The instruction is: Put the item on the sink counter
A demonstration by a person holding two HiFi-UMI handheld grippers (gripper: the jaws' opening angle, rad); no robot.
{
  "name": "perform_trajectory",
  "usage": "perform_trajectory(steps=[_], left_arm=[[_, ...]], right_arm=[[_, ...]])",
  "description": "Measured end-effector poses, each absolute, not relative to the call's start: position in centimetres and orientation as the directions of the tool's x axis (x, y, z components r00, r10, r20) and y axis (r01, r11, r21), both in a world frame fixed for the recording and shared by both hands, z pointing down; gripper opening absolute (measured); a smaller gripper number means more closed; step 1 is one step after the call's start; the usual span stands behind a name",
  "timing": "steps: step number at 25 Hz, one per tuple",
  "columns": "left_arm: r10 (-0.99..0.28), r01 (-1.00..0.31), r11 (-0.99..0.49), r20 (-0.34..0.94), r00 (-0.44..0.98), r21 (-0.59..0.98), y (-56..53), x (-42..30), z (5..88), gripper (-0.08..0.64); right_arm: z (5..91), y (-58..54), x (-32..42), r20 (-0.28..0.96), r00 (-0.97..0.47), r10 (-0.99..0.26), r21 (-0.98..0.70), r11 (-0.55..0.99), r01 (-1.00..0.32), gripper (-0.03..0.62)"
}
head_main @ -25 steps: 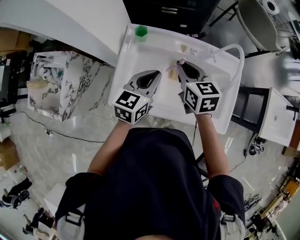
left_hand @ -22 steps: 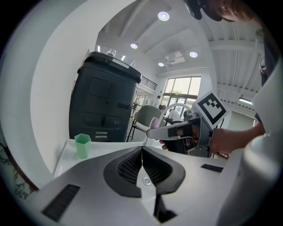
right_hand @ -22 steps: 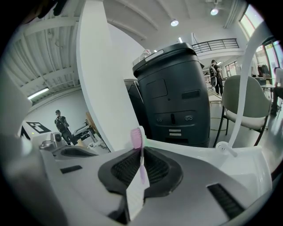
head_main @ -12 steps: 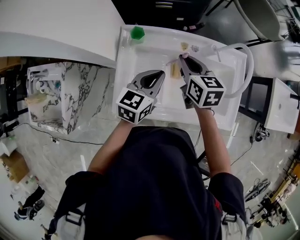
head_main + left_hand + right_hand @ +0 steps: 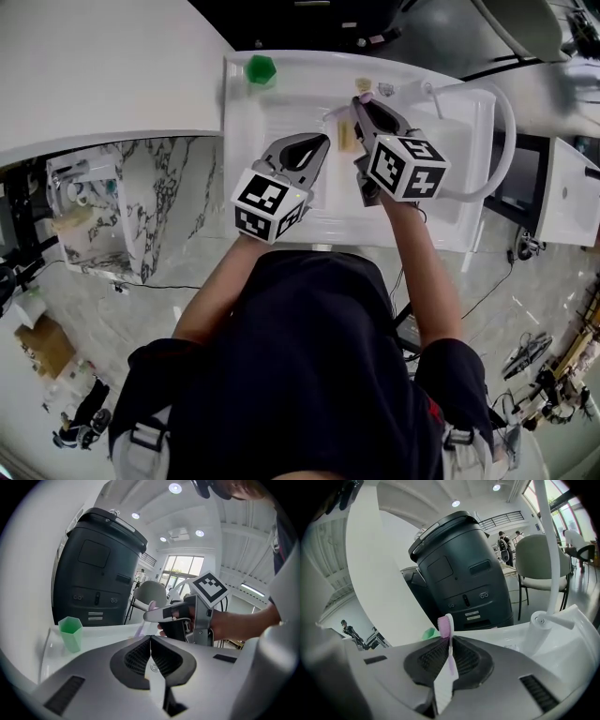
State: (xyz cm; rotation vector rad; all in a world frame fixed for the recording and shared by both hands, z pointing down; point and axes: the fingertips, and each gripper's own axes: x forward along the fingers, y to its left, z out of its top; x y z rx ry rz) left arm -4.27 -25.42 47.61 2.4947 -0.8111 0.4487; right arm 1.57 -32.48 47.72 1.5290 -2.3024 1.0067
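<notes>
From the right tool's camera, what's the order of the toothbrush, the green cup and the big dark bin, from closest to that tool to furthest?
1. The toothbrush: clamped in the right tool itself.
2. The green cup: just beyond, to the left.
3. The dark bin: standing behind, at the back.

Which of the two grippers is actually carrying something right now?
The right gripper: its jaws are clamped on a pink-and-white plastic toothbrush, bristle head sticking up past the tips. The left gripper has its jaws closed together with nothing between them.
</notes>
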Motion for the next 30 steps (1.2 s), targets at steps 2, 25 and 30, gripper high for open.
perform_trajectory(steps=[2, 25, 30], left_arm=[[-0.454, -0.615, -0.713, 0.446, 0.771, 0.336, -25.8, -4.2, 47.9, 0.014], [-0.43, -0.629, -0.714, 0.517, 0.74, 0.308, -26.2, -4.9, 50.7, 0.014], [-0.42, -0.629, -0.713, 0.529, 0.737, 0.31, -25.8, -5.2, 51.1, 0.014]], right_arm=[[48.1, -32.9, 1.7, 0.51, -0.444, -0.737, -0.438, 0.221, -0.871, 0.048], [53.3, -37.9, 2.7, 0.5, -0.401, -0.768, -0.637, -0.012, -0.771, 0.048], [54.2, -38.6, 2.9, 0.477, -0.392, -0.787, -0.716, -0.088, -0.693, 0.048]])
